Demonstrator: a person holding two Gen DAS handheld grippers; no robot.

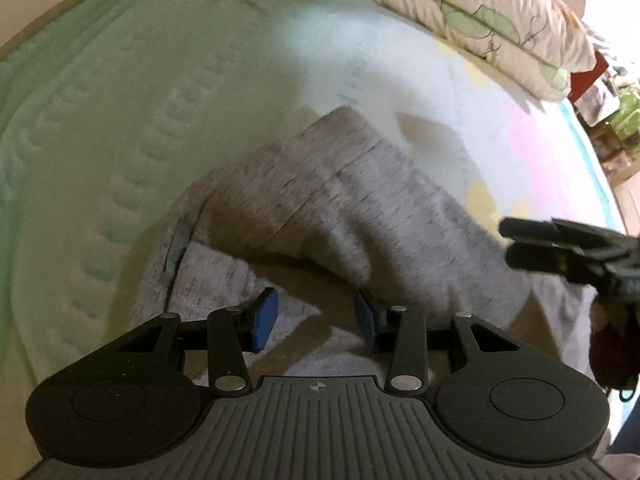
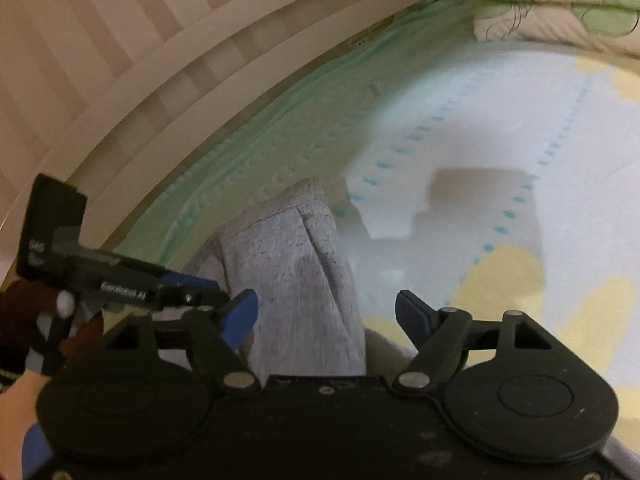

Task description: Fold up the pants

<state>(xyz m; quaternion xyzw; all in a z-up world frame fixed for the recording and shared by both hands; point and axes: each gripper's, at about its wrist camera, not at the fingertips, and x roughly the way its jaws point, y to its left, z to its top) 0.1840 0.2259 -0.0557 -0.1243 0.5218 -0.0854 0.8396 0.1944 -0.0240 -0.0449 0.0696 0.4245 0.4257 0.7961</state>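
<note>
1. The pants [image 1: 360, 208] look like soft grey marled knit, probably light and limp; judged from the drape, they will sag and slide out of shape unless lifted by two spaced points along an edge or hem.
2. Best holds, as I judge it, are the thicker parts: the seamed hem at the far end, or the doubled fold edge near the jaws, where the pads get more cloth to bite.
3. The cloth is not slippery-looking and not fragile; the risk is pinching only the top layer.
4. They lie on the bed [image 1: 100, 128], on its pale green and white quilted cover, already doubled into a narrow band with a raised fold casting shadow beneath; a patterned pillow [image 1: 472, 12] lies well apart at the far side.
5. The left gripper [image 1: 316, 316] has its jaws partly open just over the near fold; blur makes contact hard to judge, but nothing seems pinched.
6. The right gripper [image 2: 328, 312] stands wide open above the band's near end, holding nothing.
</note>
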